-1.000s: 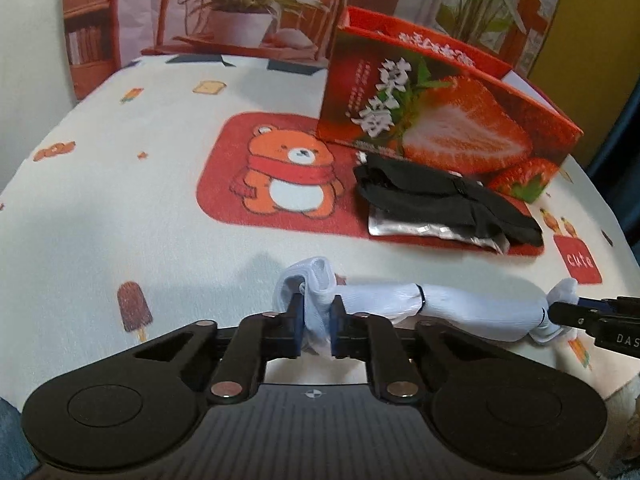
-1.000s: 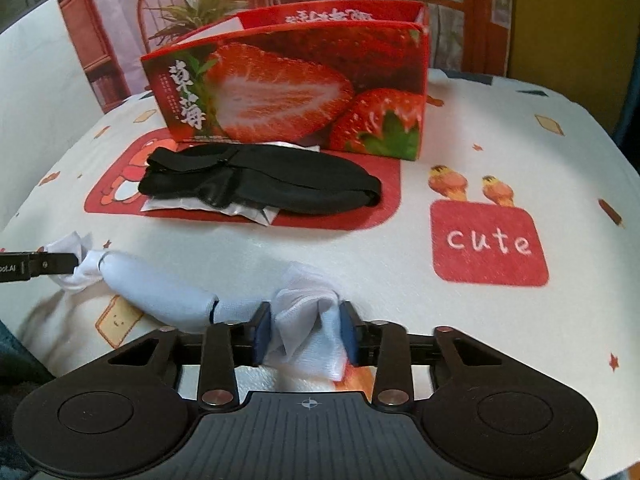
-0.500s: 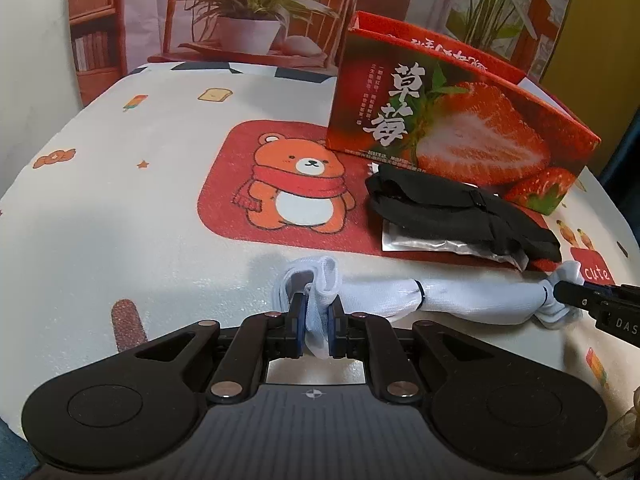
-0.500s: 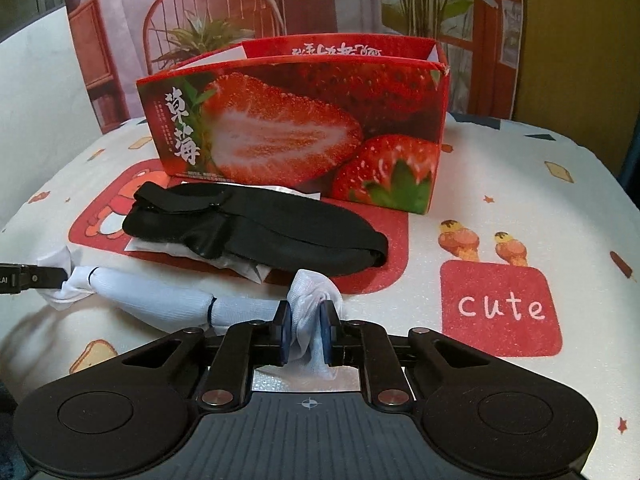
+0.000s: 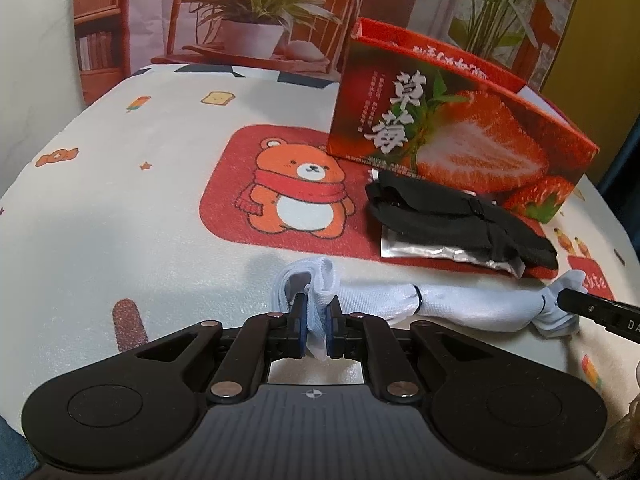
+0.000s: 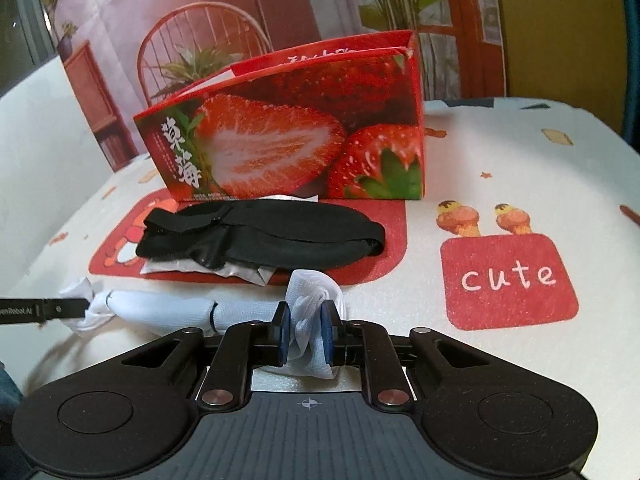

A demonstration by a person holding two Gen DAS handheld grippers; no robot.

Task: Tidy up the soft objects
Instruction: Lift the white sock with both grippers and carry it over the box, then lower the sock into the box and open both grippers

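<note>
White socks [image 5: 460,306], bundled into one long roll, stretch across the table [image 5: 120,216] in front of the strawberry box [image 5: 452,136]. One bunched end is clamped in the left gripper [image 5: 318,322]; the right gripper [image 6: 306,334], whose jaws have just been closing, pinches the other end. Between the roll and the strawberry box lie black socks [image 6: 260,240] on a silvery packet [image 5: 420,250], just beside the box's front.
</note>
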